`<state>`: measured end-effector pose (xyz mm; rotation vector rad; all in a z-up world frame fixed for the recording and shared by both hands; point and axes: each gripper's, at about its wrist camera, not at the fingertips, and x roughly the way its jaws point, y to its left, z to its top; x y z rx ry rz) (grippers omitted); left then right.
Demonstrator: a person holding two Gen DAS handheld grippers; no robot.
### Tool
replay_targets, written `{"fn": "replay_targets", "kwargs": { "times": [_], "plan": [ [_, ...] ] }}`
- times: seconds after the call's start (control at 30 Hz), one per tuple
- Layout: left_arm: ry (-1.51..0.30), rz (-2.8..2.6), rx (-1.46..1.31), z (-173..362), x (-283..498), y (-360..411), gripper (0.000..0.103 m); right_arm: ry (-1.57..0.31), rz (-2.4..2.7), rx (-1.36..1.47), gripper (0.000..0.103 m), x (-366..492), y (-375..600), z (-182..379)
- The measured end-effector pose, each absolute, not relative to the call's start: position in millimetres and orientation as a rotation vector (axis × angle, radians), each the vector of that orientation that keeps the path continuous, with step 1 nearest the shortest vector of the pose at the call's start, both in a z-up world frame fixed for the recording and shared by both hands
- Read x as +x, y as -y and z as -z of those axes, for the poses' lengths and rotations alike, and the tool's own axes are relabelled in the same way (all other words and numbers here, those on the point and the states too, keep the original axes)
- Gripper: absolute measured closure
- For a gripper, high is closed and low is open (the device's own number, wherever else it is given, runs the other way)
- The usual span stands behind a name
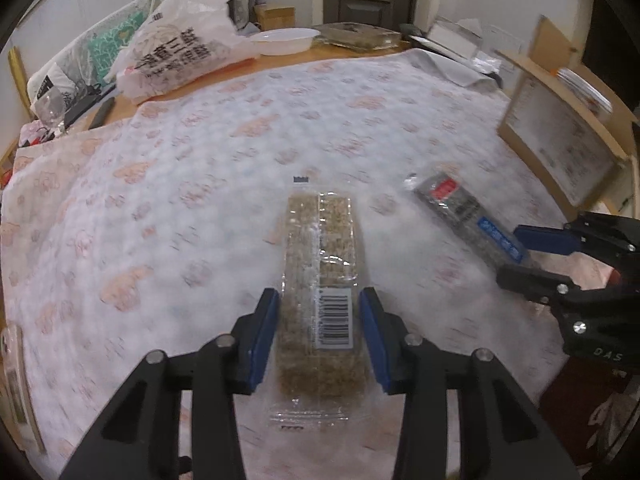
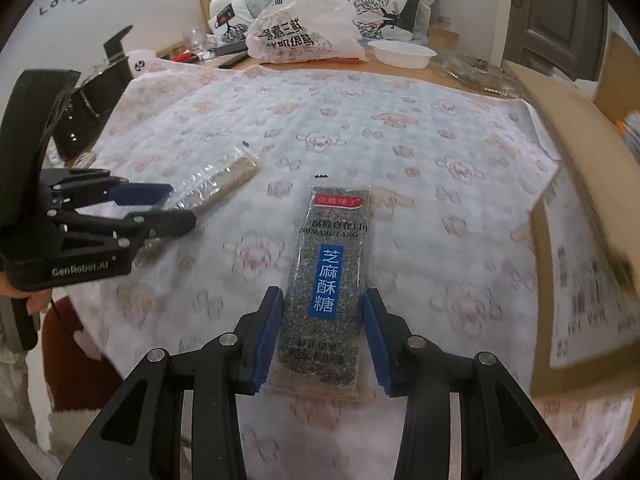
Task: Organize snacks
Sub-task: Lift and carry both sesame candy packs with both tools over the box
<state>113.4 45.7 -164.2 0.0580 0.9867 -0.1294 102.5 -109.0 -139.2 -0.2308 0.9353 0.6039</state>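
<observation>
Snack bars in clear wrappers hang above the tabletop's floral cloth (image 1: 160,184): the left gripper (image 1: 319,336) fingers clamp the pale sesame bar (image 1: 319,280), the right gripper (image 2: 322,336) fingers clamp the dark blue-labelled bar (image 2: 328,280), near a cardboard box (image 2: 580,200) at the right edge

Wooden table (image 1: 280,62), mostly covered by a white cloth with pink flower print (image 1: 200,152). Past the left gripper (image 1: 319,336), on bare wood at the far edge: printed white plastic bag (image 1: 176,56), white bowl (image 1: 284,40), clear tray (image 1: 356,34). To the gripper's far right, a cardboard box (image 1: 560,148) at the table edge. Far left, dark clutter, unclear.
</observation>
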Motion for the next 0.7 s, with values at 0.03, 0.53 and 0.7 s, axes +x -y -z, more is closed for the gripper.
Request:
{"fn": "replay_targets", "kwargs": {
  "times": [0.03,0.53,0.7],
  "plan": [
    [-0.983,0.134,0.063,164.6,111.3,-41.3,0.062,-0.933,-0.608,-0.232,0.067,99.7,112.2,139.3],
    [-0.936,0.037,0.016,167.6,128.9,-33.0,0.053,-0.85,-0.603,-0.239,0.063,102.1,114.2,143.8],
    [-0.919,0.029,0.015,167.9,133.9,-34.1,0.058,-0.831,-0.6,-0.247,0.063,109.7,110.3,145.2]
  ]
}}
